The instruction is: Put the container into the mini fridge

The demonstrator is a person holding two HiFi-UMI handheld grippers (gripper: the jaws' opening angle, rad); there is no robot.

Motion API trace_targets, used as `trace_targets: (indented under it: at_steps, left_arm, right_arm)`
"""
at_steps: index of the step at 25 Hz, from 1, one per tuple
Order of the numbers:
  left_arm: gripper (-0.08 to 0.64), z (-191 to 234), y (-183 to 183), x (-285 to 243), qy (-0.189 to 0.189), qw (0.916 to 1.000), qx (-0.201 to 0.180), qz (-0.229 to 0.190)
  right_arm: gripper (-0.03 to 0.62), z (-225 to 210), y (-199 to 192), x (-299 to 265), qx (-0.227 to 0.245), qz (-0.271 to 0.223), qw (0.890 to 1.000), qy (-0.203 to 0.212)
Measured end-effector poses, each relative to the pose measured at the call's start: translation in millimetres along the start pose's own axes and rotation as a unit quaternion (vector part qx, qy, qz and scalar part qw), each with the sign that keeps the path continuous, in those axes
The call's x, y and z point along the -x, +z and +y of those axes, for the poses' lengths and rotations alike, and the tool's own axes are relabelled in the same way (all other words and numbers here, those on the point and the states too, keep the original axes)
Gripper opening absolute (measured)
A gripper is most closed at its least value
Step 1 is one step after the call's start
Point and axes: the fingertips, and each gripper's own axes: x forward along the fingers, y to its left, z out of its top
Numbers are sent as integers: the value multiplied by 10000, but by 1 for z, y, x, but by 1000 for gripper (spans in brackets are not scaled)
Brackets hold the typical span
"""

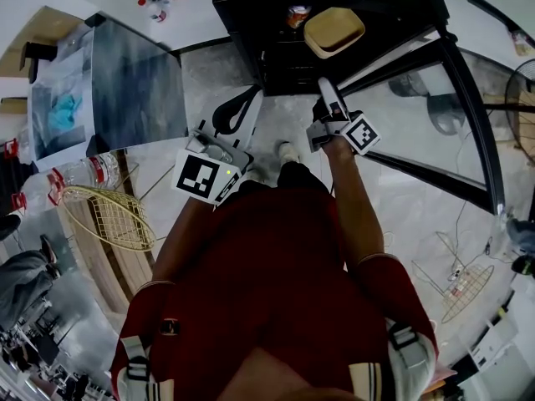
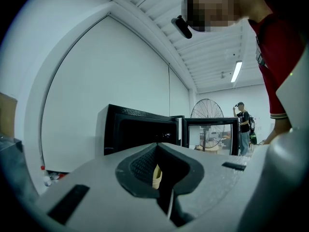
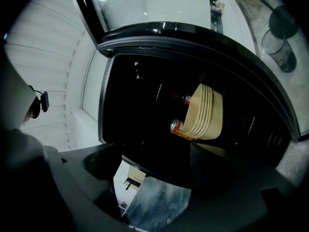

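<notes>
A beige ribbed container (image 1: 334,32) sits inside the open black mini fridge (image 1: 251,23), beside a drink can (image 1: 298,13). My right gripper (image 1: 326,90) is just in front of the fridge opening, a little short of the container, and it is open and holds nothing. In the right gripper view the container (image 3: 206,112) and the can (image 3: 177,126) lie ahead in the dark interior, beyond the right gripper (image 3: 159,178). My left gripper (image 1: 236,107) hangs lower left of the fridge, shut and empty. In the left gripper view (image 2: 161,178) a sliver of the container (image 2: 157,176) shows past the jaw tips.
The fridge's glass door (image 1: 418,98) is swung open to the right. A grey metal-topped stand (image 1: 134,82) is on the left, with bottles (image 1: 92,170) and a wire basket (image 1: 109,215) below it. A floor fan (image 1: 522,98) and a wire rack (image 1: 464,286) are on the right.
</notes>
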Motion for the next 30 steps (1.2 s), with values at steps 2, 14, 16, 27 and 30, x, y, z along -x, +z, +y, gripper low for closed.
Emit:
trace_targets:
  at_steps: [2, 14, 16, 27, 30]
  left_arm:
    - [6, -2, 1, 2, -12, 10000, 4, -21]
    - [6, -9, 17, 15, -137, 9995, 41, -265]
    - [6, -9, 19, 18, -156, 9994, 60, -300]
    - [6, -12, 25, 34, -290, 9986, 107, -434]
    - [6, -10, 26, 38, -265, 9985, 153, -461]
  right_arm:
    - [440, 22, 1, 1, 173, 37, 9996, 211]
    - [256, 156, -2, 13, 1470, 138, 9824, 1146]
    - [208, 173, -6, 16, 1803, 186, 9766, 1158]
    - [28, 230, -38, 27, 3731, 476, 9213, 989]
    - [2, 240, -46, 28, 4120, 570, 9048, 916]
